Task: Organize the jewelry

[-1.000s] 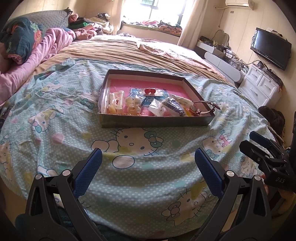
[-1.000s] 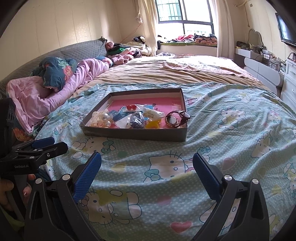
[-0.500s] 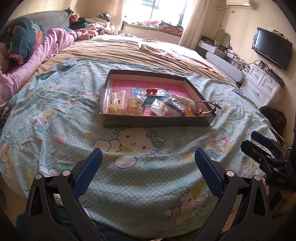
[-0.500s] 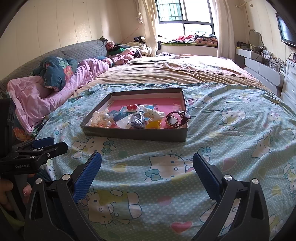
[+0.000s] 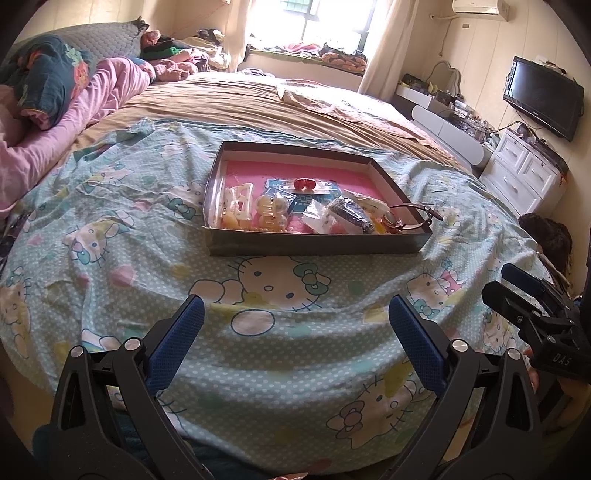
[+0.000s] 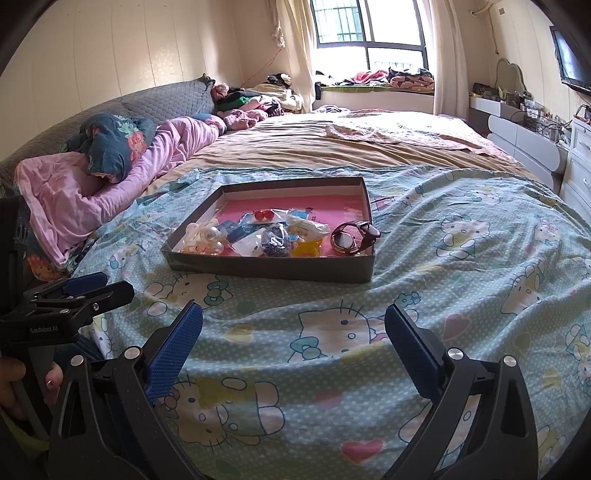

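**Jewelry gathered in the tray, both grippers held back and empty**

All the jewelry in view lies inside the shallow dark-walled tray with its pink floor, crowded toward the near wall; the far half of the pink floor is bare; a white hair claw sits at the left, pearl pieces just beside it, a red ornament on a blue card behind, a dark beaded piece in a clear bag to the right, and a watch at the right-hand corner with its strap over the rim; nothing of the kind lies loose on the bedspread. That fits either a heap waiting to be sorted or pieces already collected into the tray; the pictures do not settle which; the pile looks jumbled rather than laid in rows.

The left gripper and the right gripper both hover low over the near edge of the bed, well apart from the tray, jaws spread wide and holding nothing.

The tray rests on a soft, wrinkled cartoon-cat bedspread; a tan sheet lies beyond it; pink bedding is bunched at the left; a bright window, white drawers and a wall television close the room.
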The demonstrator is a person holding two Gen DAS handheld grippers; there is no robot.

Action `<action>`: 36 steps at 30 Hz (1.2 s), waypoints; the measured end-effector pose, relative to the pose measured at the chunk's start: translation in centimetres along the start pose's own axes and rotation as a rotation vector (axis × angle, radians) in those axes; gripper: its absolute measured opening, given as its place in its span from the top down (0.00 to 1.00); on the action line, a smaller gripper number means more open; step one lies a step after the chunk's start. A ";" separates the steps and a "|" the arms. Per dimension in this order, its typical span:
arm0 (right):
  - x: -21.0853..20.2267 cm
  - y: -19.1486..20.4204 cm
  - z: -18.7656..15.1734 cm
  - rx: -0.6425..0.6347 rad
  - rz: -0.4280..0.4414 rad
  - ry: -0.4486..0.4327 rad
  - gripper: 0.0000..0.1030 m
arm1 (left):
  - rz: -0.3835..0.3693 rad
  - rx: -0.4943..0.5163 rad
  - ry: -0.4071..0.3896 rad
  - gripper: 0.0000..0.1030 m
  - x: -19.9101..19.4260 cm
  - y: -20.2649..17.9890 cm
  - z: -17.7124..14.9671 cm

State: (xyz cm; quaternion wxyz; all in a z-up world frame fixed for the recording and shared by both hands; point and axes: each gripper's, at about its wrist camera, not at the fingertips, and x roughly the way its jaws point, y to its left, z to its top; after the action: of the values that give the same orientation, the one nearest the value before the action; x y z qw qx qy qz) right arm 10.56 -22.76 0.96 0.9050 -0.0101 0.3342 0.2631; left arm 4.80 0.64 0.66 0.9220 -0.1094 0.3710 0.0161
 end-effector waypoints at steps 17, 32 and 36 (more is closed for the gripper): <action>-0.1 0.1 -0.1 -0.003 0.002 0.003 0.05 | -0.001 0.000 -0.014 0.09 -0.4 0.0 0.2; -0.1 0.3 -0.1 -0.005 0.001 0.005 0.05 | 0.000 0.005 -0.010 0.09 -0.4 0.0 0.2; 0.0 0.3 -0.2 -0.006 0.000 0.008 0.05 | -0.002 0.005 -0.010 0.09 -0.3 -0.1 0.1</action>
State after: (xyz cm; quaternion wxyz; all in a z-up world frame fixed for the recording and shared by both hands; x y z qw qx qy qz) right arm 10.30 -22.55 0.85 0.9036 -0.0140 0.3371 0.2641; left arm 4.65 0.62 1.00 0.9243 -0.1072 0.3661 0.0147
